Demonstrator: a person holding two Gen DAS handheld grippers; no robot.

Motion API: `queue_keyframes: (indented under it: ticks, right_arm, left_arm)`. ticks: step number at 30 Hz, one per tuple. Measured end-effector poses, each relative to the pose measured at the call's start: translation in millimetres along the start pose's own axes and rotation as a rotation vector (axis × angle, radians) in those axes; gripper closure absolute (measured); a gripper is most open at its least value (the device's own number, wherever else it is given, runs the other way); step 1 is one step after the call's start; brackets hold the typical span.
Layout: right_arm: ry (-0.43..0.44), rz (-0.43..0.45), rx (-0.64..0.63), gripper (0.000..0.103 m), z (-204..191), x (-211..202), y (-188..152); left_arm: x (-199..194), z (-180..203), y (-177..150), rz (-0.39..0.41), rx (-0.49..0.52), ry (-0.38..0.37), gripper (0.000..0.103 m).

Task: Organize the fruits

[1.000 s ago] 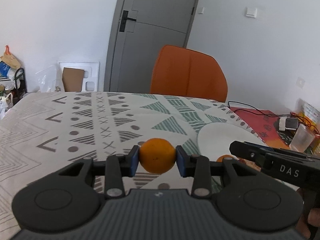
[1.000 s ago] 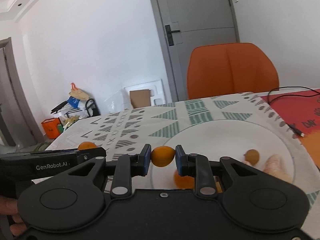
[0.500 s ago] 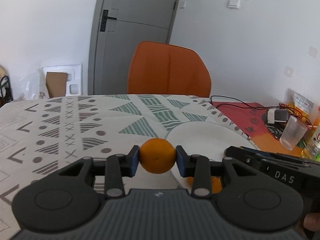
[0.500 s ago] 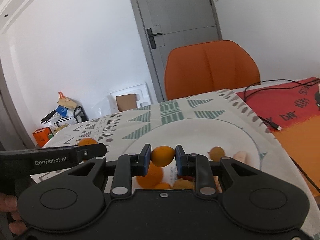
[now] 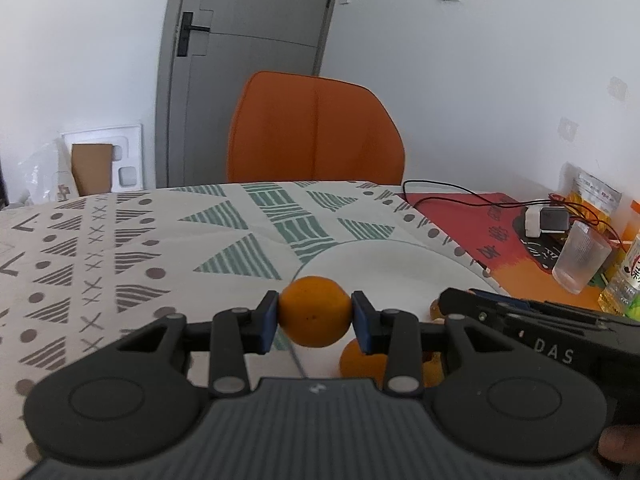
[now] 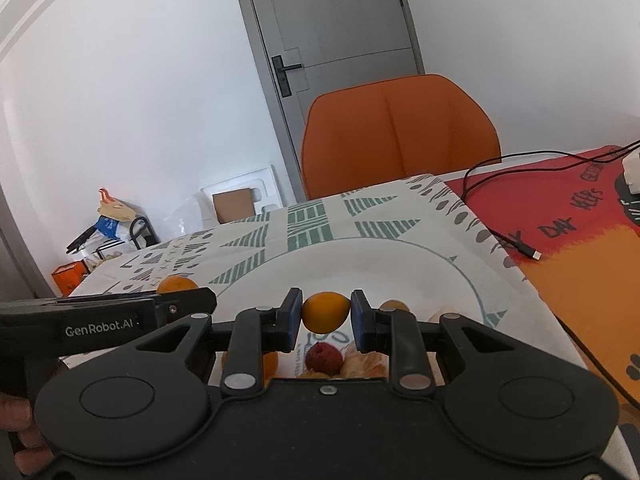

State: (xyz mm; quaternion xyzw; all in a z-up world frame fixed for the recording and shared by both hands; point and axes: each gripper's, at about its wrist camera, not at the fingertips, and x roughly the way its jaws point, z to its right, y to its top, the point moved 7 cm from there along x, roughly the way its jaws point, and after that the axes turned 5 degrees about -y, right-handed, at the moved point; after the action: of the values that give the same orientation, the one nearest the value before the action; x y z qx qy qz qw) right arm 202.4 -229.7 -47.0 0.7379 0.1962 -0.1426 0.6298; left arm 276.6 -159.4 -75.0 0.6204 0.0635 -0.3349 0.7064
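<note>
**Two fruits pinched above the plate**

Left wrist: left gripper (image 5: 315, 313) pinches an orange (image 5: 314, 311) over the white plate (image 5: 384, 264) — fruit at 5 o'clock half hidden.

Right wrist: right gripper (image 6: 325, 312) clamps a small orange fruit (image 6: 325, 311); red fruit (image 6: 323, 357) at 6 o'clock — partly covered.

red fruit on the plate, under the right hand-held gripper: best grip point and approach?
Take the red fruit across its rounded middle, coming from above: orange fruits crowd both sides, and the plate is open overhead. The right hand-held gripper must first release its small orange fruit.
</note>
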Motion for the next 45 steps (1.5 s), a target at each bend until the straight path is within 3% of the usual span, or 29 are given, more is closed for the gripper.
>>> queue_keyframes:
  ticks: [4, 12, 19, 30, 34, 42, 45]
  right_arm:
    - [-0.020, 0.020, -0.005, 0.069, 2, 0, 4]
    - [-0.045, 0.013, 0.027, 0.069, 17, -10, 0]
    - [-0.043, 0.016, 0.037, 0.066, 16, -20, -1]
    - [-0.011, 0.032, 0.019, 0.050, -2, -33, -3]
    - [-0.004, 0.037, 0.017, 0.047, -6, -40, -3]
    - [0.010, 0.050, 0.017, 0.036, -14, -55, -4]
    - [0.018, 0.060, 0.012, 0.028, -18, -62, -3]
  left_arm:
    - [8, 7, 3, -0.005, 0.013, -0.018, 0.066]
    - [18, 23, 7, -0.011, 0.048, -0.034, 0.065]
    - [4, 23, 11, 0.012, 0.052, -0.027, 0.061]
    - [-33, 1, 9, 0.029, 0.037, 0.037, 0.040]
    - [-47, -5, 10, 0.047, 0.020, 0.055, 0.024]
    - [-73, -8, 7, 0.076, 0.023, 0.077, 0.017]
    - [-84, -10, 7, 0.088, 0.024, 0.099, 0.014]
